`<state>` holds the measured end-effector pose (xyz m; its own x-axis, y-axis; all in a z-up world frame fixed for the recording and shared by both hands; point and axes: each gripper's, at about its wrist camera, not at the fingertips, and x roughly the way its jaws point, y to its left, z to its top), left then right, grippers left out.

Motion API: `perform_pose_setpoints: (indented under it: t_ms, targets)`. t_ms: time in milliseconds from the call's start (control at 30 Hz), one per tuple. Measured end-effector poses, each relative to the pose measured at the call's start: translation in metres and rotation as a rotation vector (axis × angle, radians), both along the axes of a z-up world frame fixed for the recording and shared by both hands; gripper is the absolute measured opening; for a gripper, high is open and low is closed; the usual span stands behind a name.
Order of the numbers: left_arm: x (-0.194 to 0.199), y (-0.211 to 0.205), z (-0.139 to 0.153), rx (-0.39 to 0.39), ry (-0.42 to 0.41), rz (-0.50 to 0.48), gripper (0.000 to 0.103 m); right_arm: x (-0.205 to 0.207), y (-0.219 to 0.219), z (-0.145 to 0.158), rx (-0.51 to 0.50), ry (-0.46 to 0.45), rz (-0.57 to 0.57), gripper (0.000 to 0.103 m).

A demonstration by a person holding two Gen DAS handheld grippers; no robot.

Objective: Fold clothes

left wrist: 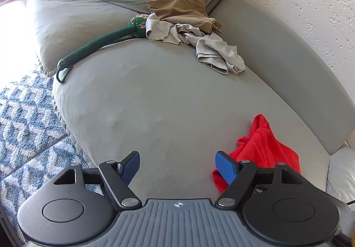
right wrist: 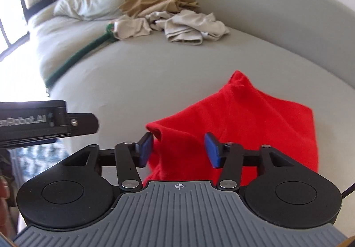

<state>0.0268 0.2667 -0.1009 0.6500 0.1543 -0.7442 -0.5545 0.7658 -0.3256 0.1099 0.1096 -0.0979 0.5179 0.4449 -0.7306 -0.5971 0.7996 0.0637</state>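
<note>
Both the left gripper [left wrist: 177, 168] and right gripper [right wrist: 178, 150] hung wide open and empty, near the crumpled red garment [right wrist: 239, 122] on the sofa [left wrist: 155, 102].

Red garment [right wrist: 244, 122], tan clothes [left wrist: 184, 7], blue-patterned rug [left wrist: 26, 118].

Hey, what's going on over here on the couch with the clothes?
A person holding a gripper in each hand is starting to fold laundry on a grey sofa. The right tool is open, poised over a crumpled red garment at the near end of the seat. The left tool is open too, over bare cushion beside it, holding nothing. Farther back, a heap of light grey clothes and a tan garment wait unfolded, next to a green knitted toy.
</note>
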Motion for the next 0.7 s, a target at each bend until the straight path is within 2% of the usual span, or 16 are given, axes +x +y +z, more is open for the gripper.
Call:
perform_pose_setpoints:
  t_ms: [100,200,267,333,400,433,467,533,600,633,700]
  targets:
    - [-0.003,-0.004,0.002,0.002,-0.001,-0.007,0.075,-0.007,-0.033,0.016,0.105,0.061,0.010,0.059]
    - [-0.004,-0.011,0.003,-0.006,-0.008,-0.038,0.072,-0.013,-0.090,0.037,0.172,0.081,-0.099,0.065]
    - [0.002,-0.025,0.006,0.000,-0.042,-0.112,0.066,-0.016,-0.128,0.046,0.205,0.064,-0.186,0.067]
    - [0.016,-0.046,0.010,0.015,-0.084,-0.222,0.049,-0.014,-0.160,0.045,0.226,0.061,-0.274,0.068]
    - [0.030,-0.066,0.013,0.030,-0.124,-0.332,0.037,-0.006,-0.187,0.037,0.235,0.075,-0.360,0.060]
    - [0.041,-0.076,0.010,0.044,-0.125,-0.386,0.028,-0.001,-0.194,0.028,0.250,0.099,-0.377,0.037]
    - [0.053,-0.083,0.004,0.063,-0.106,-0.427,0.024,0.005,-0.201,0.018,0.266,0.125,-0.392,0.010]
    - [0.074,-0.093,-0.010,0.118,-0.028,-0.461,0.013,0.013,-0.194,0.003,0.251,0.128,-0.343,0.007]
    - [0.085,-0.090,-0.028,0.157,0.087,-0.401,0.008,0.021,-0.185,-0.013,0.236,0.130,-0.292,0.007]
    - [0.087,-0.085,-0.037,0.164,0.136,-0.361,0.007,0.024,-0.181,-0.021,0.228,0.131,-0.266,0.007]
    - [0.080,-0.070,-0.047,0.165,0.167,-0.313,0.009,0.025,-0.180,-0.028,0.203,0.156,-0.236,0.011]
